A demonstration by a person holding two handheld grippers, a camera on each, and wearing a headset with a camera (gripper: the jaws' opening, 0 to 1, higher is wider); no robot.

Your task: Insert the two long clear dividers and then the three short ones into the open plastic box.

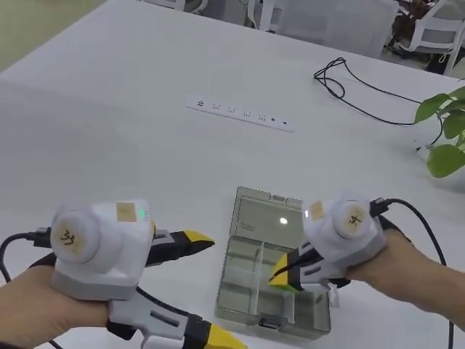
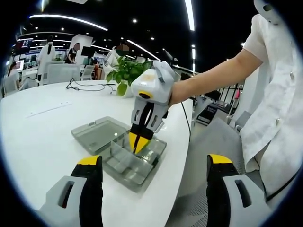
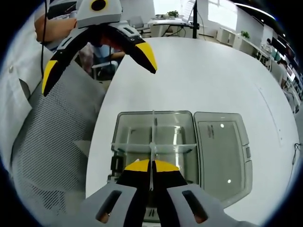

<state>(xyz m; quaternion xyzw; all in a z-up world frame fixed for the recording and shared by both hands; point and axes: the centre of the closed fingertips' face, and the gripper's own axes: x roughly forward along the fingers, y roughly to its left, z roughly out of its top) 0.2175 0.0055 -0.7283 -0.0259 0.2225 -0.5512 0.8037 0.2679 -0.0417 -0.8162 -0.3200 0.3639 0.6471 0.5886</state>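
Observation:
The open clear plastic box [image 1: 251,291] lies on the white table, its lid [image 1: 265,218] folded flat behind it. My right gripper [image 1: 280,276] points down into the box, shut on a thin clear divider [image 3: 152,135] that stands on edge along the tray. Another clear divider [image 3: 132,147] crosses it inside the box [image 3: 137,127]. My left gripper [image 1: 211,287] hovers open just left of the box with nothing between its yellow fingertips [image 1: 197,237]. From the left gripper view [image 2: 154,163], the right gripper [image 2: 137,141] dips into the box [image 2: 125,163].
A white power strip [image 1: 240,114] lies mid-table and a black cable [image 1: 356,87] loops at the far right. A green plant [image 1: 443,131] stands at the right edge. The table's near edge [image 2: 182,156] runs close beside the box.

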